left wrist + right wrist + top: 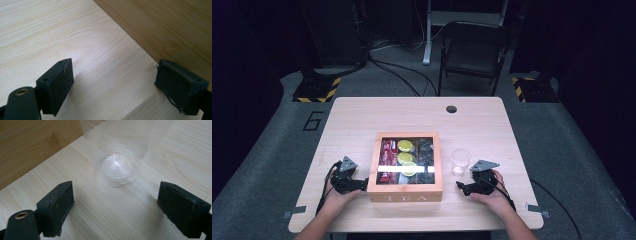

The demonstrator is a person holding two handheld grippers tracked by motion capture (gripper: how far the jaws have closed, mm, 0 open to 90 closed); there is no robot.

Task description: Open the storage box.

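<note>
Pale wood makes up the table (362,115), and in the high view a wooden tea box (405,167) with a glass lid and the word TEA on its front sits between the two grippers. Through the lid show red packets (388,155), yellow-green round packets (405,157) and dark ones (426,150). The left gripper (360,184) rests on the table, held by the left hand (337,192), with its jaw tips just at the box's left side near the front corner. The right gripper (463,187), held by the right hand (492,192), lies off the box's right side, clear of it. A clear plastic cup (460,161) stands upright just ahead of the right gripper, between it and the far part of the table, and beside the box's right wall. A folding chair (472,50) stands on the floor beyond the table.

From the left gripper view, the left gripper (113,82) has its jaws spread wide with only bare table (50,30) between them. The side wall of the tea box (170,25) runs diagonally ahead and to the right; the right-hand jaw sits right next to it, and I cannot tell whether it touches.

From the right gripper view, the right gripper (115,206) is likewise spread wide and holds nothing. The cup (117,166) stands straight ahead, just beyond the jaw tips and centred between them, apart from both. The box's wall (32,142) rises ahead to the left of the jaws.
</note>
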